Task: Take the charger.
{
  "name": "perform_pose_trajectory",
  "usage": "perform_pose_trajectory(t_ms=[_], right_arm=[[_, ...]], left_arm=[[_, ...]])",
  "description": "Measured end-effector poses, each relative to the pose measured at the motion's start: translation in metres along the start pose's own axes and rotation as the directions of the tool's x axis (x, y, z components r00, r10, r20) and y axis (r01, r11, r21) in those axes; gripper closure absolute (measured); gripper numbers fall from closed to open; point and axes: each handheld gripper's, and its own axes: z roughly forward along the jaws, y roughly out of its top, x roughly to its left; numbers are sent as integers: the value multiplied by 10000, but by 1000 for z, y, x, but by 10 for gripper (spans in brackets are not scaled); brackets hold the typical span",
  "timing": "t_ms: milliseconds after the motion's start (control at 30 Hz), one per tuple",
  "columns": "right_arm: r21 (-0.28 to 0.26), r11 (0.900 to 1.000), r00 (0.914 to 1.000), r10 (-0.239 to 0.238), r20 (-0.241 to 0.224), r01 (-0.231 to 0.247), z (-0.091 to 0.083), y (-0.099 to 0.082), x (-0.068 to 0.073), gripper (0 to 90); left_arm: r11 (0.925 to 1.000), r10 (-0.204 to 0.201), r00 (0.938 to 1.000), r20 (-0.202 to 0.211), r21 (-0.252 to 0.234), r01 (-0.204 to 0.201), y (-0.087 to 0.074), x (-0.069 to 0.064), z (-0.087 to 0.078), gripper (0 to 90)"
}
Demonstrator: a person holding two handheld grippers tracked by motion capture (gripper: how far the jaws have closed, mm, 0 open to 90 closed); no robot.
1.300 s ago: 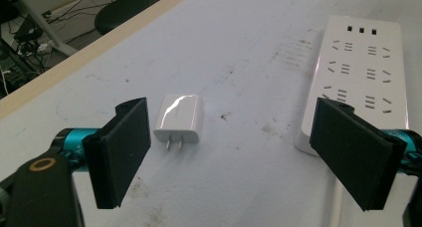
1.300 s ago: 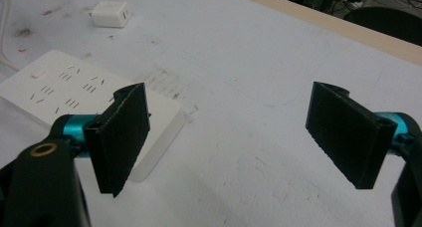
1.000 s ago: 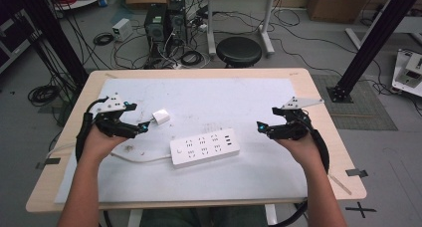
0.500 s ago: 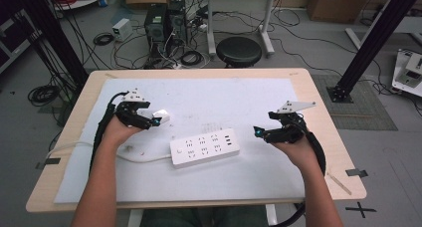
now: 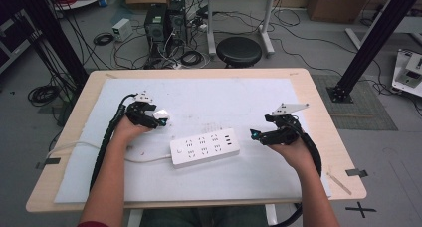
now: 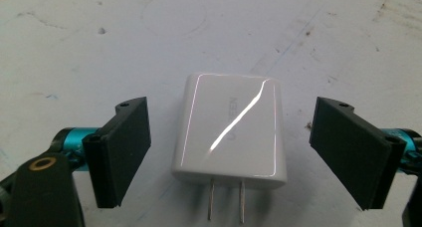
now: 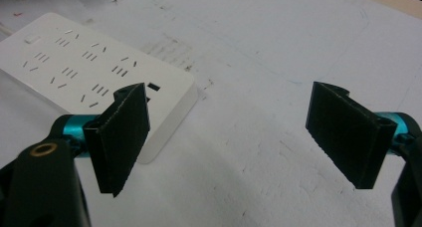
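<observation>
Glossy white charger [image 6: 230, 128], two flat prongs pointing to 6 o'clock, lies flat between the wide-spread left gripper [image 6: 230, 152]; right gripper [image 7: 229, 137] equally wide, empty.

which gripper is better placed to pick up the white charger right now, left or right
Left. In the left gripper view, the left gripper stands open with one jaw on each side of the white charger, not touching it. The right gripper is open beside the power strip, away from the charger.
</observation>
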Motion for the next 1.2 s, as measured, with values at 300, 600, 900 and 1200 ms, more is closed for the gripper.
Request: perform_pose_trajectory(t_ms=[300,600,900,1200], right_arm=[[36,10000,10000,-29,-16,29,3,1,2,176],[-43,10000,10000,40,41,-40,2,1,0,176],[-59,9999,9999,154,57,-154,0,-4,-1,176],[-104,9999,10000,98,20,-97,0,-3,-2,176]], left_arm=[[9999,-43,10000,48,131,42,-3,2,3,213],[9996,65,10000,-40,269,-64,-4,3,3,287],[9992,329,9994,68,236,-331,-3,1,3,380],[9983,569,9982,-164,146,-567,2,-6,-2,424]])
